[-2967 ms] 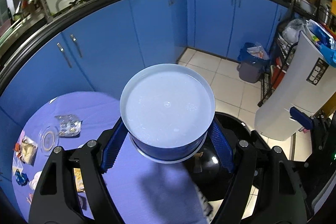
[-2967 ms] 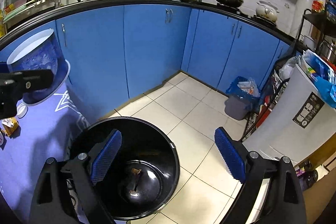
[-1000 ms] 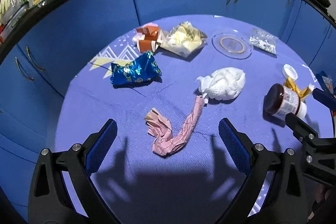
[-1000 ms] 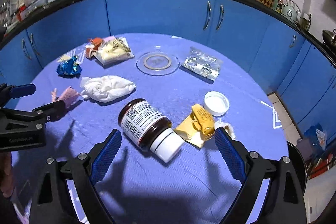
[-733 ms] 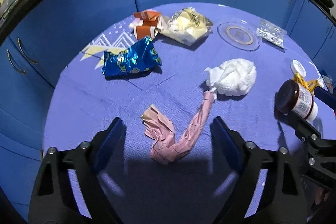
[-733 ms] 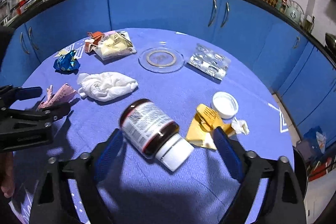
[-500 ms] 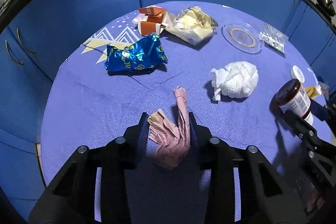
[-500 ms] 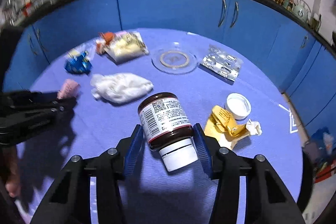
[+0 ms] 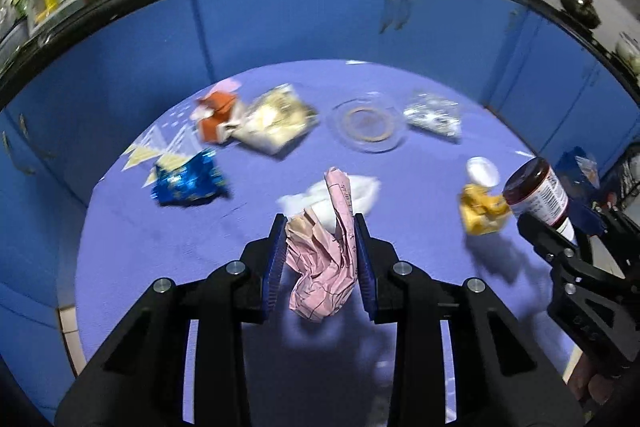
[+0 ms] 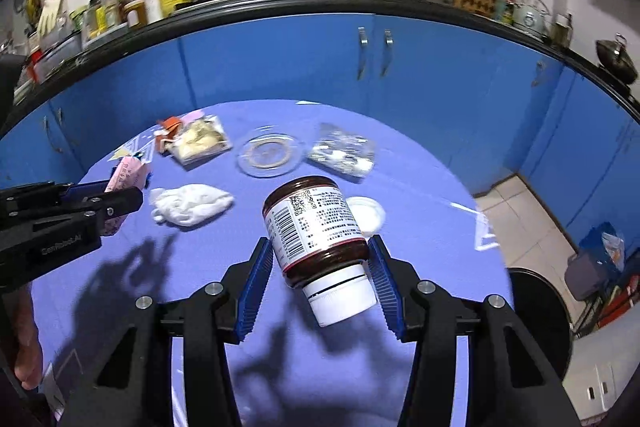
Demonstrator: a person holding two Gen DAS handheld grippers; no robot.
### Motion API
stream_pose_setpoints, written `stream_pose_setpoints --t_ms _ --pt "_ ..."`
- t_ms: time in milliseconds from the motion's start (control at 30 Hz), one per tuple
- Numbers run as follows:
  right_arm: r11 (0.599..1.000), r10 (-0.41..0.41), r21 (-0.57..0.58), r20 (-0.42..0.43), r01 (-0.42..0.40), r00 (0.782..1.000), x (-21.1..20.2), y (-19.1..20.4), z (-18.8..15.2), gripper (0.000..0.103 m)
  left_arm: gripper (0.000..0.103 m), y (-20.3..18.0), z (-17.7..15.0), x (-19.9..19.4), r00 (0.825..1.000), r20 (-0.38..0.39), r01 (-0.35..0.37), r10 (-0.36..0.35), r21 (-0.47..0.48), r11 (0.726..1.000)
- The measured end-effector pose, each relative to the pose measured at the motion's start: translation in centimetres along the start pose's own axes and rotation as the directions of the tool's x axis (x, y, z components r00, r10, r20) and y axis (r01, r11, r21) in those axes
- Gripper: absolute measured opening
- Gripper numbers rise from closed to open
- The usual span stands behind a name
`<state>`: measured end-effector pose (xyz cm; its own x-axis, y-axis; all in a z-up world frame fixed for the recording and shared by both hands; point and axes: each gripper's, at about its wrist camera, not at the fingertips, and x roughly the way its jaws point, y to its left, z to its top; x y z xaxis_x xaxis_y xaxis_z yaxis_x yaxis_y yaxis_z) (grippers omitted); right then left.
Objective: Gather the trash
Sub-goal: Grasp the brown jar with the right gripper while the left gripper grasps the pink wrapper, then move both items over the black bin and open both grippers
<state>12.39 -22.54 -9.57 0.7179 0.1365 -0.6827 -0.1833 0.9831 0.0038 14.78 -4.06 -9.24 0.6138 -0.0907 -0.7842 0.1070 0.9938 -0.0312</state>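
My left gripper is shut on a crumpled pink paper and holds it above the round purple table. The paper also shows in the right wrist view. My right gripper is shut on a brown jar with a white cap, lifted off the table; the jar also shows in the left wrist view. On the table lie a white tissue wad, a blue foil wrapper, a yellow wrapper and a white lid.
An orange carton, a cream packet, a clear plastic lid and a blister pack lie at the table's far side. A black bin stands on the floor to the right. Blue cabinets ring the room.
Both grippers closed on their items and lifted them: the left raised the pink paper, the right raised the jar off the table. Both views tilted upward.
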Motion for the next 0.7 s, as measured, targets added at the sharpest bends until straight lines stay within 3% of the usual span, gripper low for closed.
stream_pose_setpoints --t_ms 400,700 --pt "0.992 -0.082 0.099 0.034 0.078 0.996 -2.7 -6.7 -1.3 0.048 0.033 -7.6 0.6 0.3 0.998 -0.016 0.062 -0.061 0.108 0.992" --pt "0.972 -0.152 0.187 0.021 0.146 0.988 -3.9 -12.4 -3.2 0.048 0.033 -14.0 1.2 0.9 0.993 -0.023 0.117 -0.115 0.209 0.971"
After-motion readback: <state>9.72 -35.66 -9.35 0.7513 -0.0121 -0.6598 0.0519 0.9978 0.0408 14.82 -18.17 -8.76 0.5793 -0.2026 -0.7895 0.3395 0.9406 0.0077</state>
